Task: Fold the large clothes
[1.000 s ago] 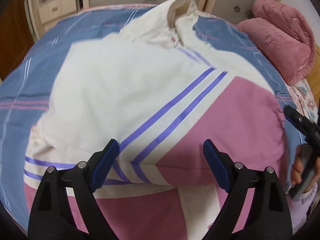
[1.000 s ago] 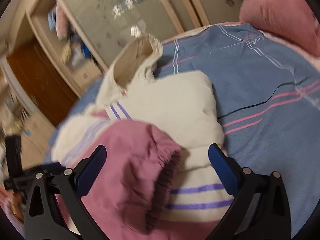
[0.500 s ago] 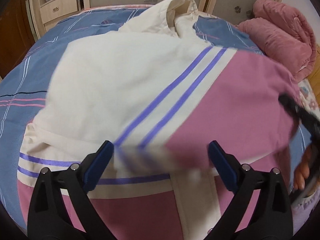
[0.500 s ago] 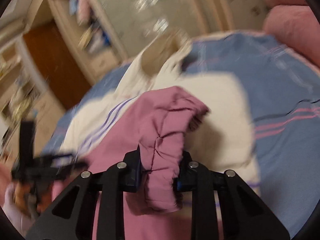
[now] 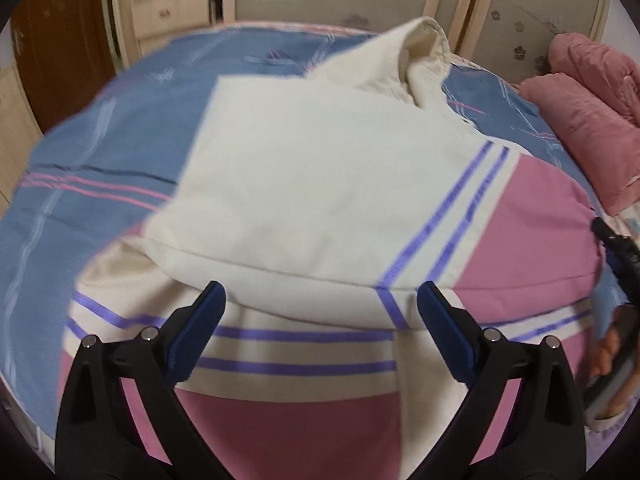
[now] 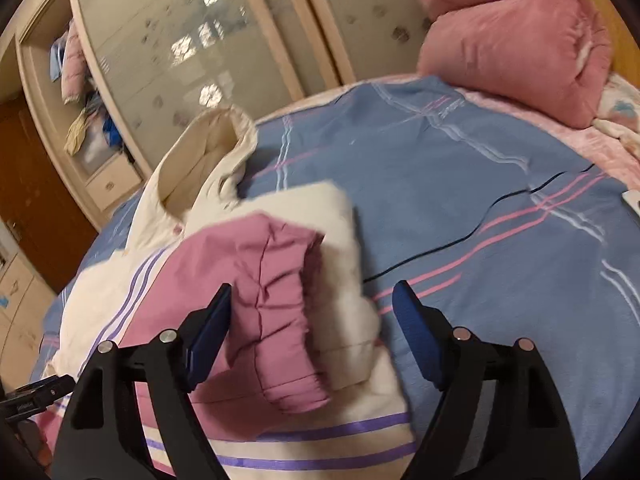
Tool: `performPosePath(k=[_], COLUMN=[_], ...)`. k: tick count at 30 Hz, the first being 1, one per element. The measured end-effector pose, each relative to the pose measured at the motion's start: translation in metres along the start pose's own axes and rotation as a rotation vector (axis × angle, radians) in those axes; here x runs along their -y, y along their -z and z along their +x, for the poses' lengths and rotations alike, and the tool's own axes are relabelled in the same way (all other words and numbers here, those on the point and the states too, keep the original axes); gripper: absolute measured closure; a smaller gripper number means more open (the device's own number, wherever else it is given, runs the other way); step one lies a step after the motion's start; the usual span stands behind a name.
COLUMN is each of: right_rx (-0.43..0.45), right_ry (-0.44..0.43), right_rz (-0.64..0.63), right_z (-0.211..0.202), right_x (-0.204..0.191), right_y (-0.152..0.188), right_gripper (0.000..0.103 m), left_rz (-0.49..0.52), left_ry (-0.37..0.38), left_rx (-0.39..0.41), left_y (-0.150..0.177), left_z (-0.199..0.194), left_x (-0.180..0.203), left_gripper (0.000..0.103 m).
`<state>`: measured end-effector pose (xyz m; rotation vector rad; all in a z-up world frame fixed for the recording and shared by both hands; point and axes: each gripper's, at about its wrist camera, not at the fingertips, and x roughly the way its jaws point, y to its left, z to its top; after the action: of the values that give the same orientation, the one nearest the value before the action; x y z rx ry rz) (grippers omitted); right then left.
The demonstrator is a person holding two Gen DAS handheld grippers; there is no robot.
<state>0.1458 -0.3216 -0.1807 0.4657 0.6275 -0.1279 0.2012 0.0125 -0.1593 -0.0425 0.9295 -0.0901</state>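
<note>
Right tool (image 6: 312, 332) opening, cream-pink jacket (image 6: 256, 280) folded

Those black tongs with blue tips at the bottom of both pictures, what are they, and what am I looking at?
They are hand-held tongs; a person holds one in each hand, with no robot arm. Each carries a camera looking out along its two fingers, so each picture is one tool's own view. The left tongs are open and hold nothing. The right tongs are opening, with the jacket's pink sleeve between the fingers but not pinched. In the left view, the right tongs and a hand show at the edge. A cream, pink and purple-striped jacket lies partly folded on a bed with a blue cover. A rolled pink quilt sits behind.
</note>
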Motion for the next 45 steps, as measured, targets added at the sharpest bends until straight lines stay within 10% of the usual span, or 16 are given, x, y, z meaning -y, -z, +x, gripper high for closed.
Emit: performPosePath(k=[10,14,17,22,29,35,39,45], right_rx=[-0.212,-0.248,-0.167,-0.097,0.038,0.125,0.213,-0.02], right_ry=[-0.241,-0.259,-0.281,-0.152,0.012,-0.044,-0.154,-0.064], right_rz=[-0.04,-0.032,-0.027,-0.052,0.034,0.035,-0.221,-0.375], right_z=[0.015,0.024,0.015,0.021,-0.001,-0.019,-0.037,0.027], right_x=[-0.006,-0.013,-0.014,-0.019,0.006,0.006,-0.047,-0.087], right_y=[0.005,0.016,0.008,0.001,-0.003,-0.004,0.013,0.043], right_gripper=[0.023,0.06,0.064,0.06,0.016,0.024,0.026,0.026], left_rz=[-0.129,-0.151,-0.139,-0.099,-0.097,-0.07,-0.056,-0.097], left_ry=[0.016,0.018,0.004,-0.003,-0.101,-0.112,-0.127,-0.113], left_rx=[-0.118,-0.112,-0.085,0.006,0.084,0.005,0.023,0.038], left_y=[-0.002,-0.003,-0.003,-0.003,-0.011,-0.009,-0.008,-0.016], left_z=[0.052,0.056,0.048,0.028,0.022,0.074,0.072,0.073], left_x=[-0.022,-0.026,-0.022,-0.012,-0.021,-0.043,-0.042,-0.072], left_gripper=[0.002,0.002,0.002,0.002,0.002,0.002,0.002,0.002])
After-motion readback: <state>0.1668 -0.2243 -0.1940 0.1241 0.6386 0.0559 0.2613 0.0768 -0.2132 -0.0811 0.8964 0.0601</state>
